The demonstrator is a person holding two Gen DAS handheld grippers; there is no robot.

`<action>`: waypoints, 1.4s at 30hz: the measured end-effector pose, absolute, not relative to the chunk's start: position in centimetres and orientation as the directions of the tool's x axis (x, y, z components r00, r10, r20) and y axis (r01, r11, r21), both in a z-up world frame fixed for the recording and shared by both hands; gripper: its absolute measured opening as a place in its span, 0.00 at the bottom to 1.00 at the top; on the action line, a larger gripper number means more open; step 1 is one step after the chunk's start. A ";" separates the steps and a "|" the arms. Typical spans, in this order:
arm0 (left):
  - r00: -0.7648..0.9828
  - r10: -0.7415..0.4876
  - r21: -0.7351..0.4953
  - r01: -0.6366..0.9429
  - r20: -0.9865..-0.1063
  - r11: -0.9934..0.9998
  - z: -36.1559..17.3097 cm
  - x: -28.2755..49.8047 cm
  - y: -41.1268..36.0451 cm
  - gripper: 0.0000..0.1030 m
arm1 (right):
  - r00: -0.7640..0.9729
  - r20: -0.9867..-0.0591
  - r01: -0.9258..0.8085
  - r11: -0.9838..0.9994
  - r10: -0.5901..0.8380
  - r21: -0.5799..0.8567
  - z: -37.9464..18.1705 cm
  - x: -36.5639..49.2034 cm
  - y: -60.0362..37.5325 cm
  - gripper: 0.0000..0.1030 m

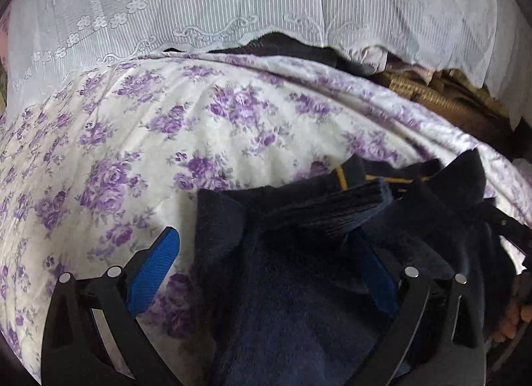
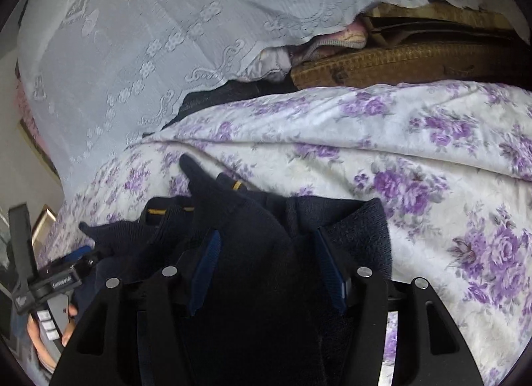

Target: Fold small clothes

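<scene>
A small navy knitted garment (image 1: 299, 279) with thin yellow trim lies bunched on a bed cover with purple flowers (image 1: 133, 153). My left gripper (image 1: 266, 253) is open above it: the left blue pad (image 1: 153, 273) is over the bed cover, the right pad (image 1: 372, 273) sits against the cloth. In the right wrist view the same garment (image 2: 252, 253) fills the space between the fingers of my right gripper (image 2: 269, 253), which is open around a raised fold of it. The left gripper (image 2: 66, 269) shows at the left edge there.
A white lace sheet (image 1: 232, 3) covers piled things behind the bed cover. A brown woven mat (image 2: 399, 63) and other folded clothes (image 2: 332, 40) lie under its edge. The flowered bed cover (image 2: 432, 170) stretches to the right.
</scene>
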State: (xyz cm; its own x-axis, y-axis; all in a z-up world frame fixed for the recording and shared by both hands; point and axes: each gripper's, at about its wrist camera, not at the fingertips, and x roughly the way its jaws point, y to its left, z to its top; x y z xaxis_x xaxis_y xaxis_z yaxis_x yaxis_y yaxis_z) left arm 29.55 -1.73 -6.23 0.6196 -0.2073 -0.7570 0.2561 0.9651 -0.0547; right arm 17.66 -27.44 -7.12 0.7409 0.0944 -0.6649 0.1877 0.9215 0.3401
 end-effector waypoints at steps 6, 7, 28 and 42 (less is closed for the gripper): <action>0.604 -0.259 -0.098 0.287 -0.754 0.953 -6.3 29.3 -1.3 0.54 | 0.775 -0.626 0.217 0.892 0.089 0.396 -6.4 16.3 -28.4 0.04; 0.616 -0.265 -0.101 0.287 -0.742 0.952 -5.9 29.0 -1.2 0.43 | 0.789 -0.610 0.227 0.885 0.077 0.406 -6.1 15.8 -28.8 0.04; 0.564 -0.174 -0.059 0.216 -0.807 0.975 -7.9 30.8 -0.9 0.96 | 0.708 -0.706 0.288 0.912 0.002 0.291 -7.8 18.2 -28.2 0.32; 0.618 -0.194 -0.199 0.061 -0.762 0.978 -6.3 31.4 4.5 0.96 | 0.725 -0.689 0.363 0.866 -0.029 0.345 -8.2 16.4 -30.1 0.12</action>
